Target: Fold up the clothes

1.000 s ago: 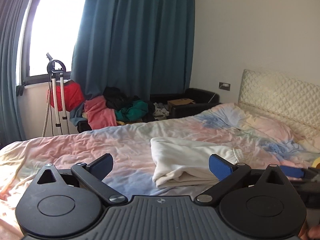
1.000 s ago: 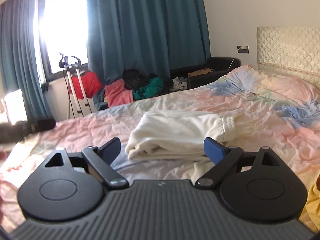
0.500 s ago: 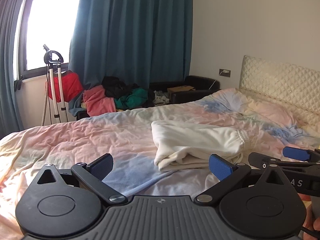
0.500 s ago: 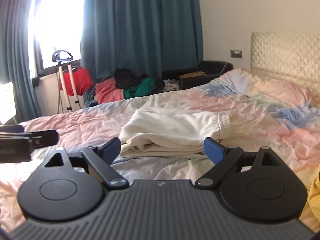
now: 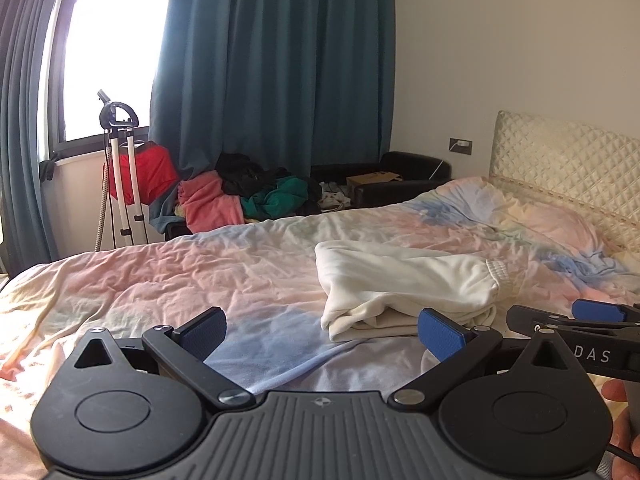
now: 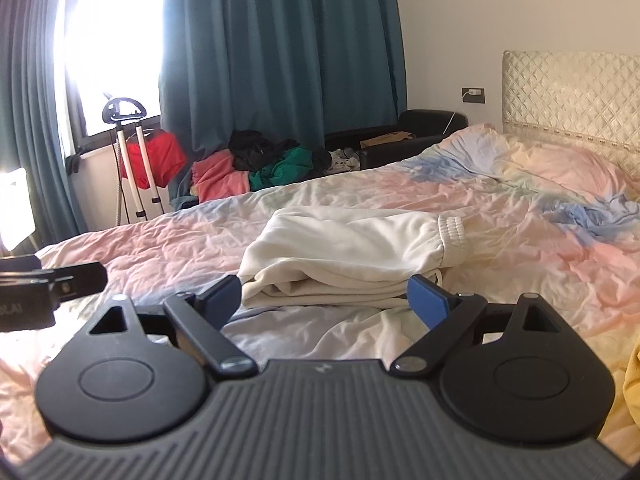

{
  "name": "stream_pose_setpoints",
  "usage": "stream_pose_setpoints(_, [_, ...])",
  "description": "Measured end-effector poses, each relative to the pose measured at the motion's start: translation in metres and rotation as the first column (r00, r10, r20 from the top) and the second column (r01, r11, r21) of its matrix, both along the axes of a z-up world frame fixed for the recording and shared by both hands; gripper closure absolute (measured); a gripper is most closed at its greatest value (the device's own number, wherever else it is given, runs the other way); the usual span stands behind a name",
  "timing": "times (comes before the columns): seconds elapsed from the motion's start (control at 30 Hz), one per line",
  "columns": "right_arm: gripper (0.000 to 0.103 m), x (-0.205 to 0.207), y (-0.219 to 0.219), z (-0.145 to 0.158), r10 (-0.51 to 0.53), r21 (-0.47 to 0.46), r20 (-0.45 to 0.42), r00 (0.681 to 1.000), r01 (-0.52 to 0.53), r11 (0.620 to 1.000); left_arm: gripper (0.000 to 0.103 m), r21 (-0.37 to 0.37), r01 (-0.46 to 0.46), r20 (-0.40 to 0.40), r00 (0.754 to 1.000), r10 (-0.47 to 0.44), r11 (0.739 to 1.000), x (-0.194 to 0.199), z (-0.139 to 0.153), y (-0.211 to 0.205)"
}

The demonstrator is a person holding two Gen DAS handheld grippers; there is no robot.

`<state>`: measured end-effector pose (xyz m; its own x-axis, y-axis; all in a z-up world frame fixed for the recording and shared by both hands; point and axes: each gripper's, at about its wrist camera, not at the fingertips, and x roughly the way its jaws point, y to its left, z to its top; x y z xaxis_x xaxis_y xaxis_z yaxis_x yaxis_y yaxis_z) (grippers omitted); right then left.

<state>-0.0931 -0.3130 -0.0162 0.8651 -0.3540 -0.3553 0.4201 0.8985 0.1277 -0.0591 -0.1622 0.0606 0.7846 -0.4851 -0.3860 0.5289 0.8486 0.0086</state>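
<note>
Left hand-held gripper (image 5: 322, 330): jaws spread wide, nothing between the blue pads (image 5: 440, 335). It is held level above the near edge of the bed (image 5: 168, 276), pointing across the mattress toward the curtains (image 5: 280, 60).

Right hand-held gripper (image 6: 325, 300): jaws likewise spread wide and empty, held level just short of the garment. In the left wrist view its body enters from the right edge and carries the white letters "DAS"; any further lettering is cut off. A person's fingers (image 5: 616, 392) wrap its handle at the lower right corner.

Task item: a cream sweatshirt (image 6: 352, 248), folded into a rough rectangle, lies on the pastel tie-dye bedsheet (image 6: 520, 216) near the middle of the bed. A ribbed cuff (image 6: 454, 232) shows at its right end, toward the quilted headboard (image 6: 568, 100). It sits directly ahead of the right hand-held gripper and ahead and to the right of the left one; neither touches it.

Containers: a black armchair (image 5: 400, 176) beside the bed holds a brown cardboard box (image 5: 374, 179). A loose pile of clothes (image 5: 248, 196) in pink, black and green lies under the curtains. A garment steamer stand (image 5: 120, 168) with a red item stands at the window (image 5: 108, 48).
</note>
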Motion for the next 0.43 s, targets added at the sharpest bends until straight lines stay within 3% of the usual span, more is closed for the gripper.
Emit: stream_pose_setpoints(0.43, [0.012, -0.0026, 0.0031, 0.002, -0.006, -0.008, -0.002, 1.0, 0.006, 1.0, 0.0, -0.006, -0.005, 0.006, 1.0, 0.005, 1.0, -0.0055, 0.0038, 0.0082])
